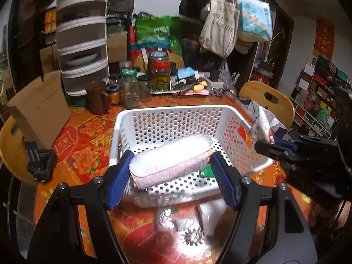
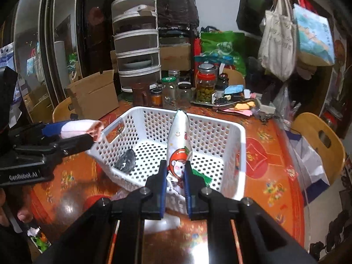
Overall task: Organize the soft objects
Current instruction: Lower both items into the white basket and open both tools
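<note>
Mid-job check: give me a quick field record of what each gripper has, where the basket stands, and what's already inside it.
left gripper: shut on pink pack, held over the near left part of the basket
right gripper: shut on white pouch with cartoon print, upright over the basket's near edge
white basket: perforated, on the orange patterned table
inside basket: dark crumpled item on the floor at left; green wrapper near the front
loose on table: clear-wrapped packs in front of the basket
</note>
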`<state>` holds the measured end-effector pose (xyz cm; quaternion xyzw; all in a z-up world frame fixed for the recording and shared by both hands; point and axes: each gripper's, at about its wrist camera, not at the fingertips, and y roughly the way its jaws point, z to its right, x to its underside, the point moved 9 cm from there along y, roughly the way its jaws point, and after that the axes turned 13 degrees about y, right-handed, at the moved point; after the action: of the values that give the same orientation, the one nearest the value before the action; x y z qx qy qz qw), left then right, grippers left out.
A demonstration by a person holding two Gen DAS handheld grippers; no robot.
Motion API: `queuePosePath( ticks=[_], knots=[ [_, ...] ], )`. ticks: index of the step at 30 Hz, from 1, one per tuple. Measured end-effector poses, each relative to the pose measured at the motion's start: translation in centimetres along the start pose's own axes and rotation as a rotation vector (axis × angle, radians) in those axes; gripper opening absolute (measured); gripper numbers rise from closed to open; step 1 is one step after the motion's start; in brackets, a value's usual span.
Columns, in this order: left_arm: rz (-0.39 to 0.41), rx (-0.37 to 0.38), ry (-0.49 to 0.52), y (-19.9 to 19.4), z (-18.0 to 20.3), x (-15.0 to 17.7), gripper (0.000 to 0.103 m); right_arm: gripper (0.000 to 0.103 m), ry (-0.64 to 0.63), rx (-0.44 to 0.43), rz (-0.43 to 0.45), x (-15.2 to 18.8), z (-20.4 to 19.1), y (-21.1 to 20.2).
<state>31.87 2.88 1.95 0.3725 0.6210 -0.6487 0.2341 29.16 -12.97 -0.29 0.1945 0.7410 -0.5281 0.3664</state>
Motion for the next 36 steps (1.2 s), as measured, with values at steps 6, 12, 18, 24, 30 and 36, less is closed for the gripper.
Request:
queuePosePath(
  ticks=[6,12,18,24,30,36],
  knots=[
    [-0.153,-0.001,-0.015,7.9,-0.5,-0.9,0.07,0.012,0.015,0.057,-0.132,-0.6,1.4,6.3],
    [-0.242,0.003,-0.011,12.3,-0.6,0.4,0.07,0.012,0.033,0.079,-0.279,1.1,2.9,11.6],
    [-0.274,0.016,-0.026,14.3,-1.2,1.6,0.07,0.013,0.042,0.101,-0.319,1.7,4.0,13.1],
    [-0.273,0.041,-0.042,15.2,-1.5,2.4,0.072,0.044,0.042,0.092,-0.294,1.3,4.2,13.1],
    [-0.214,0.05,-0.044,13.9,-1.5,1.6,0.086,0.075,0.055,0.063,-0.232,0.1,3.9,11.5],
    [-0.154,0.017,-0.027,10.8,-1.7,0.2,0.093,0.08,0.045,0.061,-0.188,0.0,3.7,8.9]
  ],
)
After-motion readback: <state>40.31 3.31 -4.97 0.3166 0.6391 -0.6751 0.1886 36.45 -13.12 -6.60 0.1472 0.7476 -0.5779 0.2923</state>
